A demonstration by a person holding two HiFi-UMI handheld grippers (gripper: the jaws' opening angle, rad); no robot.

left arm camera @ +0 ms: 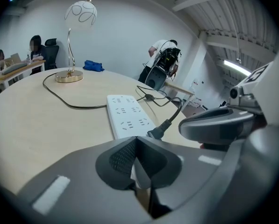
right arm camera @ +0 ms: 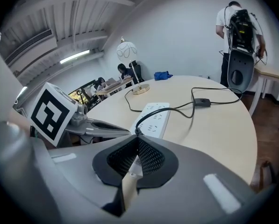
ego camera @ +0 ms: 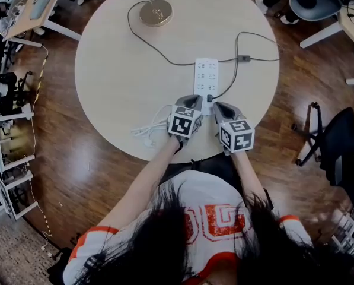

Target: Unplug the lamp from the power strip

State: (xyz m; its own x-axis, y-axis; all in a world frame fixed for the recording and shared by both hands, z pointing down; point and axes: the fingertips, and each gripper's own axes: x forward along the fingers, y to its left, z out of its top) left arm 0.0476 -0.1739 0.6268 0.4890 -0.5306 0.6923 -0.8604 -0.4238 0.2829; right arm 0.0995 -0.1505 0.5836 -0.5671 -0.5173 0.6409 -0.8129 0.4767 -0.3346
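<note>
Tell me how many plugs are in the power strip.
1: a black plug at the power strip's near right corner. Its near edge is partly covered, so another could be hidden.

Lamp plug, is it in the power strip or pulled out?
In. The black plug sits in a socket at the near end of the white power strip.

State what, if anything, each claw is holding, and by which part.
Nothing is held. The left claw and right claw are both shut and empty, near the power strip, where the plug sits ungripped.
</note>
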